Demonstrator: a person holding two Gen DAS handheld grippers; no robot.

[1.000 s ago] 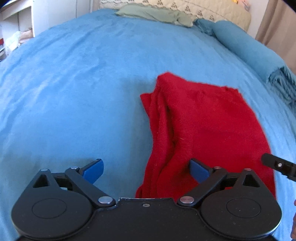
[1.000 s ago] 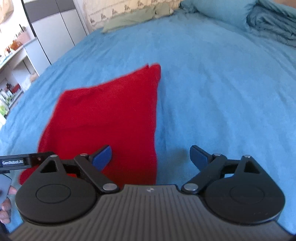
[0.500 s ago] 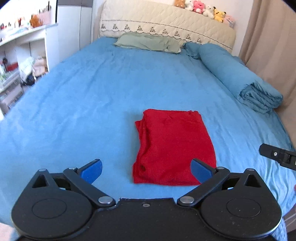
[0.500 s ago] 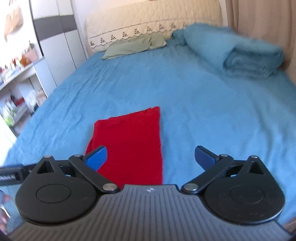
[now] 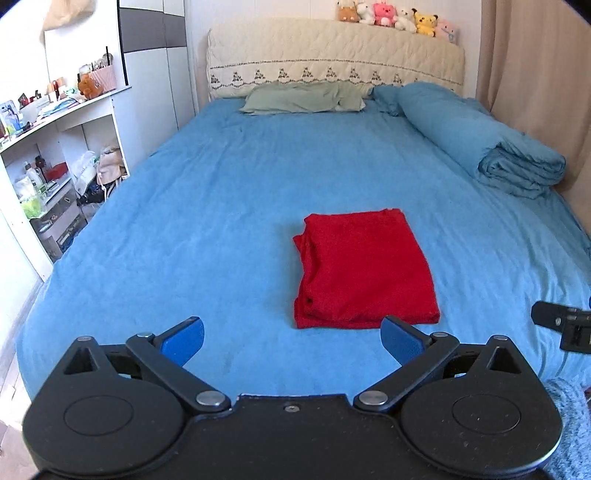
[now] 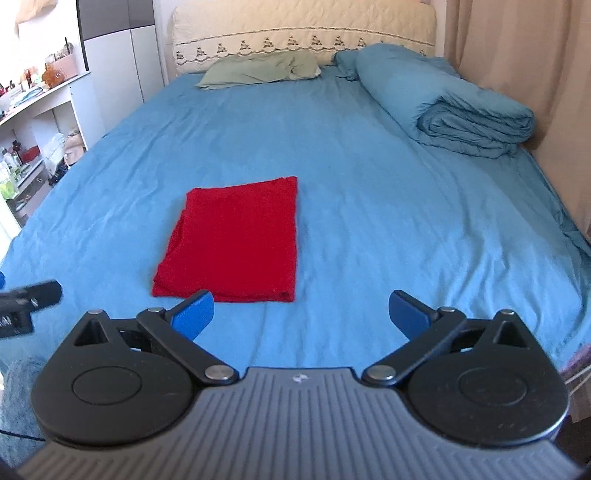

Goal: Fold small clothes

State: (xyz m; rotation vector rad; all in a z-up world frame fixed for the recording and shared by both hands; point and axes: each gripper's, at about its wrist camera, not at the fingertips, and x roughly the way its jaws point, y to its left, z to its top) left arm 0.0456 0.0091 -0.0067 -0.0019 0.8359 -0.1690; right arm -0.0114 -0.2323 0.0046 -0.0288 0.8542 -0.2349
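A bed with a blue sheet (image 5: pixel 207 206) fills most of both wrist views, reaching from the lower frame up to a cream quilted headboard (image 5: pixel 332 59) at top centre. A rolled blue duvet (image 5: pixel 480 147) lies along the right side of the bed, below a beige curtain (image 6: pixel 517 74) at the upper right. A green pillow (image 5: pixel 303 98) rests against the headboard, just beside the duvet's far end. White shelving (image 5: pixel 55 155) crowded with bottles and bags stands at the left edge. The red garment (image 5: pixel 364 271), folded into a flat rectangle, lies on the sheet right of centre in the left wrist view and left of centre in the right wrist view (image 6: pixel 236 240). A row of plush toys (image 5: pixel 395 18) sits on top of the headboard. No legible writing appears; a small emblem on the right tool's body is too small to read. The left gripper (image 5: pixel 291 338) stands wide open at bottom centre, holding nothing, its blue pads clear of the garment. The right gripper (image 6: pixel 301 314) is likewise wide open and empty, apart from the cloth.
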